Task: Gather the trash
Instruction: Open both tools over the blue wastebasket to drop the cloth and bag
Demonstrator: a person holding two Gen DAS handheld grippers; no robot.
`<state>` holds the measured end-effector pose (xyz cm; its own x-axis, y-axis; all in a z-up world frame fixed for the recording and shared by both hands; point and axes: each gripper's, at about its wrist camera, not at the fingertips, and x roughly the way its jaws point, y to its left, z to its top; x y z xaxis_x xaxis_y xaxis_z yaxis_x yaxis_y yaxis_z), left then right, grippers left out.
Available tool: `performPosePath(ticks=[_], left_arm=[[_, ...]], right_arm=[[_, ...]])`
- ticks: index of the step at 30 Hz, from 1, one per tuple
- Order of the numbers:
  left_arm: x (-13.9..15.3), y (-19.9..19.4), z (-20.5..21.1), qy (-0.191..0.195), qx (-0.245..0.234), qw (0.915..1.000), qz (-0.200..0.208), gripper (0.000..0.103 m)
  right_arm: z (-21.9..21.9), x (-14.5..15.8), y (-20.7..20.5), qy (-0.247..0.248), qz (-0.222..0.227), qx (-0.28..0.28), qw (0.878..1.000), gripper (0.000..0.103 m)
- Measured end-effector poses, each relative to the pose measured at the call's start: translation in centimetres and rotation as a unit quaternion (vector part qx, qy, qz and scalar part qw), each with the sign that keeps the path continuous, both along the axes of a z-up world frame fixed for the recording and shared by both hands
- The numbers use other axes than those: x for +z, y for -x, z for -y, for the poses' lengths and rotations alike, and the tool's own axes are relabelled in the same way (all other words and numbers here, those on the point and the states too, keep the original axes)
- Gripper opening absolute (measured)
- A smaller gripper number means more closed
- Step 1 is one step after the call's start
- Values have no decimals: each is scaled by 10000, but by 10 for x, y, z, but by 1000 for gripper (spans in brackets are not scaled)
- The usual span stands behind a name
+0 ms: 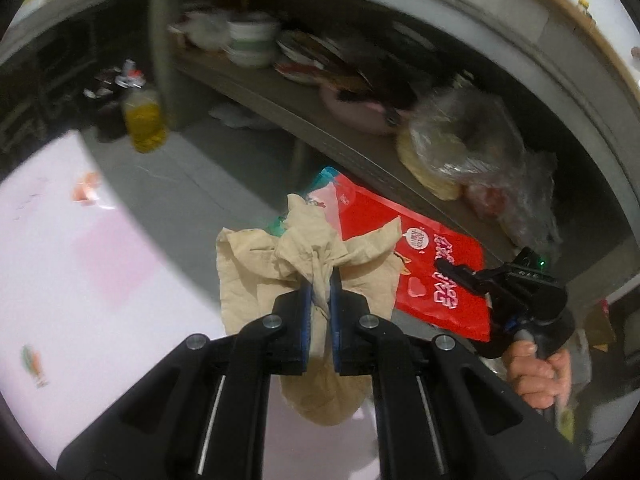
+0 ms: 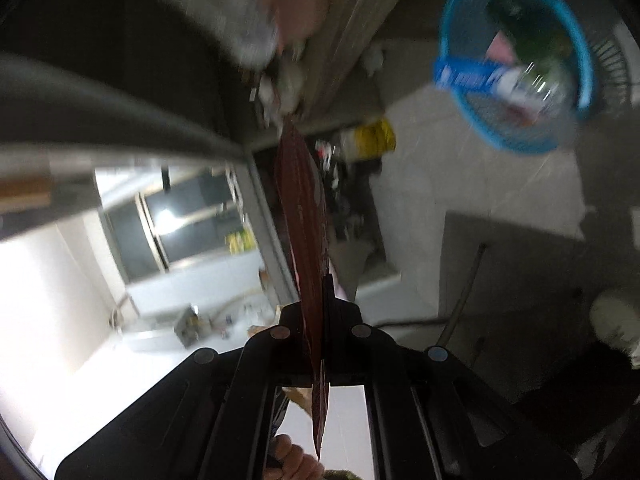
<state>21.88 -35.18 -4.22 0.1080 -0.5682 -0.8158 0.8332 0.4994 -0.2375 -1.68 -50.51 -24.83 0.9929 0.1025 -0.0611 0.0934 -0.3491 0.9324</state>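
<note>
Left gripper: matte black body with two black fingers faced by blue pads, four round silver screw heads across the finger linkage, and a bright metal guide rod in each slotted side rail. Right gripper: identical black build; in the left wrist view its housing, at 3 o'clock, carries a small green indicator light above a dark grey handle.

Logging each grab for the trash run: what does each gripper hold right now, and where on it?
The left gripper pinches the crumpled beige paper at a bunched fold near its middle. The right gripper clamps the red snack bag at its edge.
</note>
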Motion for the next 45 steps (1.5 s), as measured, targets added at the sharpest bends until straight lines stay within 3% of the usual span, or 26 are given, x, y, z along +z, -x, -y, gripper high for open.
performPosePath(ticks=[8,11,16,18,20,22,28,34,40,45], left_arm=[[-61,-8,90,-649,-216,9959,-586,7],[-99,-25,119,-1017,-60,9897,-1005,7],[-140,-40,159,-1424,62,9829,-1166,8],[-155,-42,173,-1535,94,9811,-1175,15],[-168,-46,184,-1595,207,9791,-1241,43],[-172,-50,186,-1554,337,9792,-1264,54],[-162,-56,184,-1312,461,9809,-1362,57],[-115,-55,154,-928,349,9879,-1193,58],[-58,-46,99,-553,173,9957,-719,63],[-16,-35,45,-365,76,9990,-255,71]], right_arm=[[39,-63,37,-509,-346,-689,9957,2],[52,-89,43,-762,-422,-958,9916,2],[67,-128,49,-1125,-420,-1403,9828,2],[72,-137,48,-1196,-475,-1541,9796,2],[76,-147,43,-1293,-457,-1637,9769,2],[80,-159,35,-1397,-438,-1701,9745,2],[85,-177,19,-1549,-474,-1748,9712,2],[97,-178,2,-1334,-589,-1682,9749,3],[108,-183,-31,-753,-1574,-996,9796,8],[108,-179,-32,-430,-1977,-657,9771,47]])
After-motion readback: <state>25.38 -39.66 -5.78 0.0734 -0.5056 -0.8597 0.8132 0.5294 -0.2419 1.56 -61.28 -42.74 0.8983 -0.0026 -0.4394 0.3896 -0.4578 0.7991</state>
